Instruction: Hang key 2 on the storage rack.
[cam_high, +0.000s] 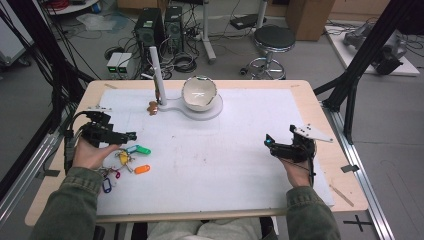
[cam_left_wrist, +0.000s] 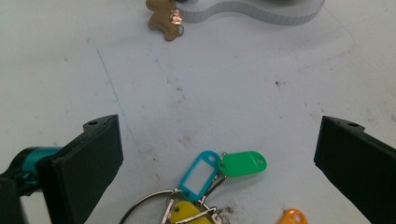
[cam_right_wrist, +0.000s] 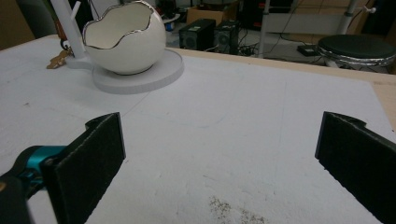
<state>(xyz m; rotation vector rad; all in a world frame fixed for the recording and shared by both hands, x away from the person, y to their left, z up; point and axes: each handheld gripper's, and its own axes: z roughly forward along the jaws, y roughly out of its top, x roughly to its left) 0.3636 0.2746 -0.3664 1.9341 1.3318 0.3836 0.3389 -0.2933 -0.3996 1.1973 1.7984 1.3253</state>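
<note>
Left gripper (cam_left_wrist: 219, 158) jaws spread wide, hovering just above metal key ring with coloured plastic tags (cam_left_wrist: 205, 182); right gripper (cam_right_wrist: 219, 158) also spread, well apart.

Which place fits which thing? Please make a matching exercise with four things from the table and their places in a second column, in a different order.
Things
1. bunch of key tags
2. egg-shaped white bowl
3. brown figure charm
4. right gripper

Places
A. on the round end of the white stand
B. over the bare right part of the white mat, jaws open
C. just in front of the open left gripper
D. on the mat by the foot of the white pole

Pairs: 1-C, 2-A, 3-D, 4-B
</note>
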